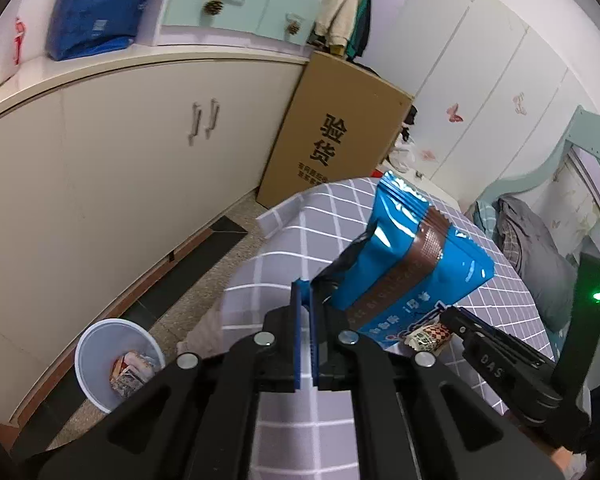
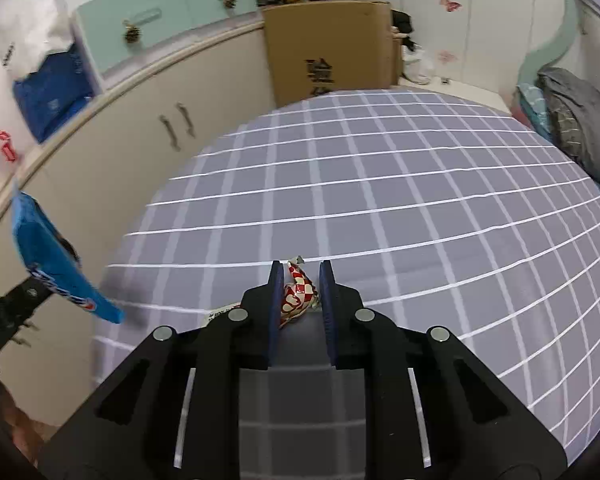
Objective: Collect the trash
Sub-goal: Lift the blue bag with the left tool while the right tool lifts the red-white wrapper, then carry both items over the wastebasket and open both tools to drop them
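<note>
Trash is held in both grippers, w/ more already lying in the white bin [image 1: 118, 364] on the floor, below and left of the left fingers. Blue snack bag [image 1: 410, 258] is pinched by one dark corner in the left gripper [image 1: 305, 308], jaws clenched nearly flat on the thin foil; the rest of the bag stands up and to the right beyond the fingertips, clear of the grid-pattern bedsheet [image 2: 400, 184]. A corner grip is judged to be used because the bag is too wide to be spanned whole. Red-white checked wrapper [image 2: 298, 298] sits between the right gripper [image 2: 302, 280] pads; it is touched by the left pad, while a narrow gap shows at the right pad, so a firm grasp cannot be confirmed. Wrapper appears lifted just off the sheet, though contact underneath is hidden. Both pieces are judged ready to be carried toward the bin; a loose wrapper could be dropped on the way
</note>
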Action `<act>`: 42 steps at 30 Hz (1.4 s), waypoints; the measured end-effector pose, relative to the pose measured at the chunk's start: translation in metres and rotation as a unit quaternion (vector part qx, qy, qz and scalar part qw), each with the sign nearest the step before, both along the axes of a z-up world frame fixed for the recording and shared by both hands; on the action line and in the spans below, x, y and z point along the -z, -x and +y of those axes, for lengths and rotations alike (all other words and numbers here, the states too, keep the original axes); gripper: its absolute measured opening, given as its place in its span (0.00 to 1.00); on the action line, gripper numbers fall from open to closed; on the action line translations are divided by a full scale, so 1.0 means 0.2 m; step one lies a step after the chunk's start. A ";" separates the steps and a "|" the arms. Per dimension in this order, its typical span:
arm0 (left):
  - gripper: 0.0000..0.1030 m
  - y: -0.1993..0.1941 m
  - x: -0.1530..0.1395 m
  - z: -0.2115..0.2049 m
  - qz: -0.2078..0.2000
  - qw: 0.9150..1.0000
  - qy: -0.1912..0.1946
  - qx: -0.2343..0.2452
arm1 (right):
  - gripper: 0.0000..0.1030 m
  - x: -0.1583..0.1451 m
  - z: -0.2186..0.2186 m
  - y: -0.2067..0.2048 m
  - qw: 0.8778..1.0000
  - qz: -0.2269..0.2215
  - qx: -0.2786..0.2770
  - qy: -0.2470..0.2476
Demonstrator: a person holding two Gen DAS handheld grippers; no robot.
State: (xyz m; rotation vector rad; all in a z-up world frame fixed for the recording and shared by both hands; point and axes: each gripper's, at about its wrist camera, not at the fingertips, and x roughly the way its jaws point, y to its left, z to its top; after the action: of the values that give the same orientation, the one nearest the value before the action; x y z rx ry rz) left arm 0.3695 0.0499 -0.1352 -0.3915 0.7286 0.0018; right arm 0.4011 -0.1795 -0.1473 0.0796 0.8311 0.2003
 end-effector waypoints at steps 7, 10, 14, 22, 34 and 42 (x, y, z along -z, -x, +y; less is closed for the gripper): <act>0.03 0.17 0.01 0.30 0.000 0.999 0.011 -0.051 | 0.17 -0.10 0.29 0.13 0.998 -0.017 -0.061 -0.016; 0.03 0.25 0.05 0.46 0.012 0.997 0.014 -0.081 | 0.17 -0.11 0.48 0.18 0.995 -0.017 -0.097 -0.022; 0.03 0.35 0.14 0.69 0.033 0.992 0.021 -0.121 | 0.17 -0.08 0.72 0.23 0.990 -0.010 -0.140 -0.021; 0.03 0.48 0.40 1.04 0.090 0.980 0.024 -0.178 | 0.17 0.17 1.19 0.29 0.978 0.029 -0.206 -0.007; 0.03 0.46 0.87 1.29 0.187 0.960 0.040 -0.205 | 0.18 0.59 1.50 0.27 0.967 0.091 -0.236 0.015; 0.04 0.37 1.06 1.32 0.229 0.951 0.044 -0.201 | 0.18 0.74 1.56 0.20 0.968 0.092 -0.230 0.038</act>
State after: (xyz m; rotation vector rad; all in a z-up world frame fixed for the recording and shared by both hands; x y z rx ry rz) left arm 0.2946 0.3131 -0.3467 -0.6305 1.0972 0.4603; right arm 0.3605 0.1328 -0.2952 -0.1725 1.0346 0.6040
